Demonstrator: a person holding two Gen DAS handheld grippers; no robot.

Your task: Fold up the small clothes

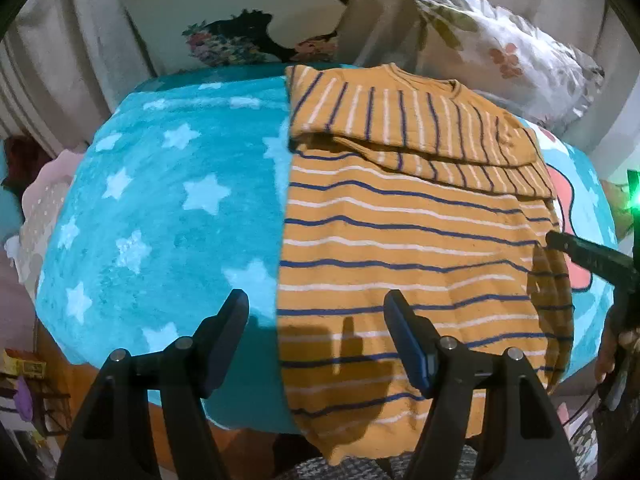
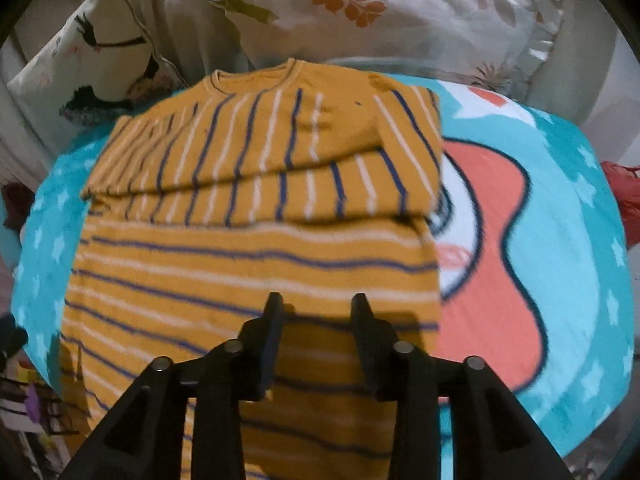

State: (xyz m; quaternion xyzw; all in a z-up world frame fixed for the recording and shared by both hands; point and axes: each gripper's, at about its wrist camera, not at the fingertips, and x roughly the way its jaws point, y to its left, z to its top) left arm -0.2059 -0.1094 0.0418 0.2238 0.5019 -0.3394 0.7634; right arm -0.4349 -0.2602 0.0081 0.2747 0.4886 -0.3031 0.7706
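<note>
Mustard-yellow knit with blue and white stripes, that's the small sweater [image 1: 412, 240], lying flat on the teal star blanket [image 1: 168, 184] that covers the bed, sleeves already folded across its chest into a band near the collar. Its long axis runs from that collar, up by the pillows [image 2: 380, 12], down to the hem hanging off the blanket's near edge. The left tool [image 1: 316, 312] hovers right over the sweater's left side edge, jaws spread wide, nothing between them: one finger above the blanket, the other above the knit. The right tool [image 2: 318, 308] hangs over the lower body, just inside the sweater's right edge, jaws partly apart and empty. Both tools sit at the hem end, so I judge the hem to be the nearer grab for both, one to each side, with the collar lying straight ahead along the fold line.
</note>
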